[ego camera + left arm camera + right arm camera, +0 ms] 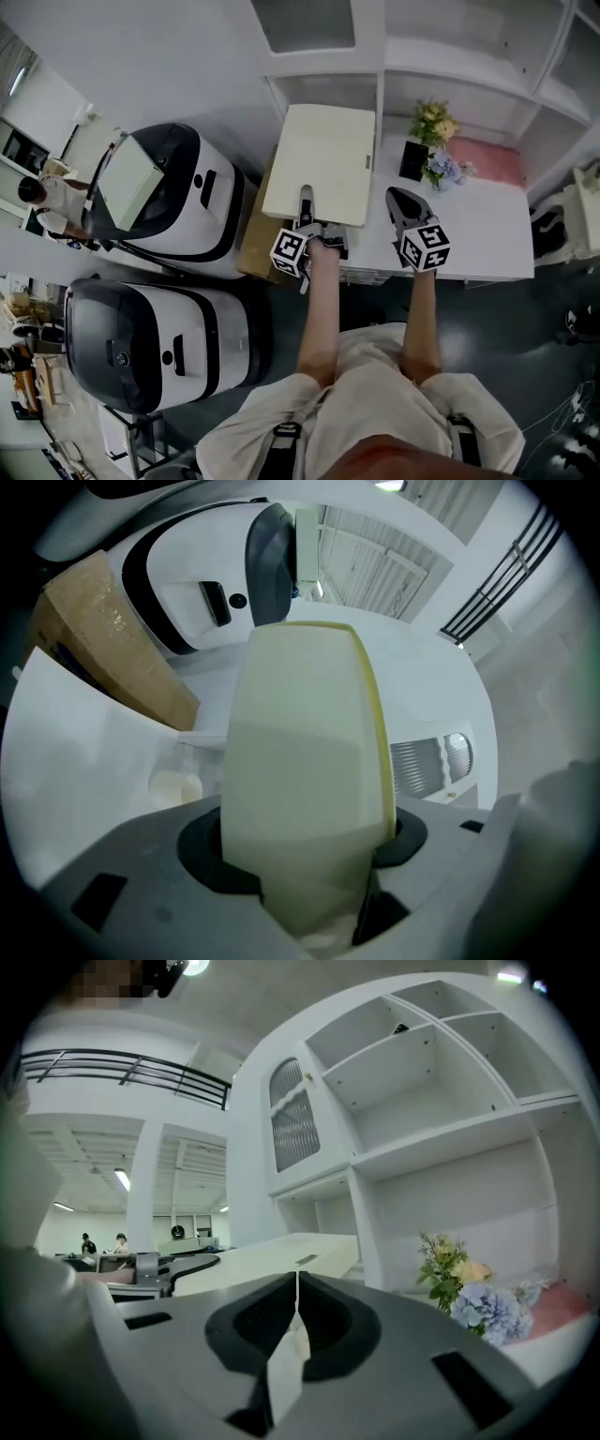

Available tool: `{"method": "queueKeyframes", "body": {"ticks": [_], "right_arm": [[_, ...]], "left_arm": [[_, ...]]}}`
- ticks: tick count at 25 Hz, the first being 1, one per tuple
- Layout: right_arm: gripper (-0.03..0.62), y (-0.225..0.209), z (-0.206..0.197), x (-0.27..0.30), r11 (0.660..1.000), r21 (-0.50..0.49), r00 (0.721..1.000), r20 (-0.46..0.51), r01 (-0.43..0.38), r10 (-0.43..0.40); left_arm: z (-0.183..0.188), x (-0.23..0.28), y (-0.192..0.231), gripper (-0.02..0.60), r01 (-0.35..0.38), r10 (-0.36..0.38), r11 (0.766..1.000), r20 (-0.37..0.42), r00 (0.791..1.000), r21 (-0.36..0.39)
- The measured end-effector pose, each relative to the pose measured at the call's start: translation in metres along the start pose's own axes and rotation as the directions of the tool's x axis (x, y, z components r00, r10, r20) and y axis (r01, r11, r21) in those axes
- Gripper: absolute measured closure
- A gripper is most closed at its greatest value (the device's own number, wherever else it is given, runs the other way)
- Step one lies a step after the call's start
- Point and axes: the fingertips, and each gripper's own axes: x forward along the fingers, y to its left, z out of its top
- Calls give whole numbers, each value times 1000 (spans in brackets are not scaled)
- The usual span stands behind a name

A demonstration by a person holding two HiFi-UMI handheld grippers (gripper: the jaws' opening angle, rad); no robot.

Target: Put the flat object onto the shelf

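- Head view: flat cream rectangular board (319,159), held roughly level over the left end of the white counter (487,234), far edge close to the open lower compartment of the white shelf unit (323,92), not yet inside it.
- Whether that far edge touches the counter: cannot tell.
- Gripped at its near edge by the left gripper (306,208), jaws clenched on both faces. Fills the middle of the left gripper view between the dark pads, with a thin yellowish rim along one side.
- Right gripper (405,211) just beside the board's right side and apart from it, jaws pressed together with nothing between them.
- Further right on the counter, a small black box (413,159) and a bunch of yellow and blue flowers (441,141) close together, with a pink pad (492,161) beyond them.
- Left of the counter, a brown cardboard piece (251,246) against its side.
- Beside that, a rounded white-and-black machine (183,192), and a second like it (159,342) nearer the camera.
- At the far left edge, a person in pale clothes (47,197).
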Motion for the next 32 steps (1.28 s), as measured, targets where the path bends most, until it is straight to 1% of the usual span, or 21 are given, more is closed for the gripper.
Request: {"method": "queueKeyframes", "body": {"ticks": [3, 5, 8, 10, 13, 15, 16, 17, 18, 20, 23, 27, 29, 30, 32], "right_arm": [[523, 8, -1, -3, 999, -23, 1000, -8, -27, 26], [523, 9, -2, -4, 999, -37, 999, -17, -29, 28], [523, 10, -1, -4, 998, -50, 999, -21, -43, 42], [523, 10, -3, -4, 998, -43, 999, -14, -53, 52], [522, 8, -7, -3, 998, -6, 998, -2, -67, 67], [521, 12, -10, -4, 995, 4, 995, -11, -102, 102], [515, 16, -13, -4, 992, 2, 992, -21, -128, 128], [478, 20, -15, -4, 987, -2, 987, -33, -158, 158], [422, 24, -19, -4, 982, -6, 981, -46, -187, 187], [378, 30, -26, -5, 973, -12, 971, -71, -231, 229], [364, 40, -37, -7, 964, -36, 961, -100, -264, 259], [364, 48, -44, 3, 954, -73, 950, -141, -290, 278], [364, 46, -45, 11, 953, -95, 949, -161, -289, 272], [352, 45, -44, 13, 953, -100, 949, -165, -288, 269], [345, 43, -42, 17, 951, -98, 946, -171, -293, 274]], "left_arm": [[-1, 10, 2, 307, -16, 16, 1000, 24, 1000, -16], [-4, 14, 3, 307, -33, 34, 999, 42, 999, -24], [-9, 17, 7, 307, -56, 58, 998, 56, 997, -23], [-11, 17, 14, 307, -70, 72, 997, 60, 996, -23], [-15, 17, 24, 307, -82, 85, 996, 74, 994, -41], [-16, 16, 28, 307, -84, 87, 996, 78, 993, -40], [-16, 16, 29, 307, -86, 88, 996, 79, 993, -36], [-16, 16, 29, 307, -88, 90, 996, 80, 993, -33], [-16, 16, 29, 307, -88, 91, 996, 81, 993, -31], [-17, 17, 28, 307, -87, 89, 996, 82, 993, -32], [-18, 17, 29, 307, -83, 85, 996, 81, 993, -36], [-19, 18, 25, 307, -84, 87, 996, 86, 993, -39], [-21, 21, 24, 307, -82, 86, 996, 85, 993, -42], [-21, 22, 23, 307, -81, 84, 996, 83, 993, -45], [-20, 25, 24, 307, -79, 83, 995, 76, 994, -52]]}}
